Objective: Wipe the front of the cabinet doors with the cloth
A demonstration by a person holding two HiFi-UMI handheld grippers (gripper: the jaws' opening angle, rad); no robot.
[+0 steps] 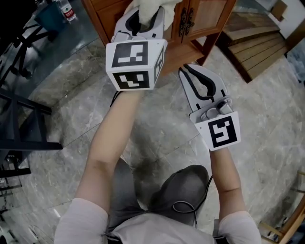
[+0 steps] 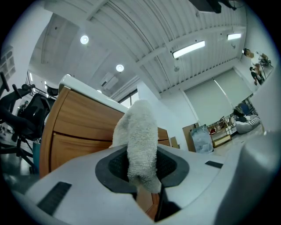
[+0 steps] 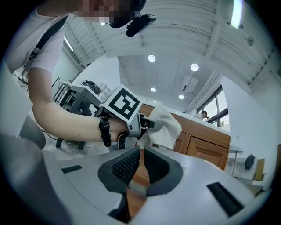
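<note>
1. The left gripper (image 2: pixel 141 165) is clamped on a white terry cloth (image 2: pixel 139 132). A fold of the cloth is pinched between the dark pads, and the rest bunches out past the jaw tips.
2. In the head view the left gripper is raised in front of the wooden cabinet (image 1: pixel 209 14), with the cloth at the door fronts. I cannot tell whether the cloth touches the wood.
3. The right gripper (image 3: pixel 140 154) is empty, its jaws drawn together to a thin slit. It is lower than the left gripper and just beside it, pointing towards the cabinet's base.
4. Dark metal handles (image 1: pixel 186 21) sit at the seam where two doors meet.
5. Grey marble floor (image 1: pixel 157 124) lies below, with wooden pallets (image 1: pixel 252 43) to the right and a black frame (image 1: pixel 24 119) to the left.
</note>
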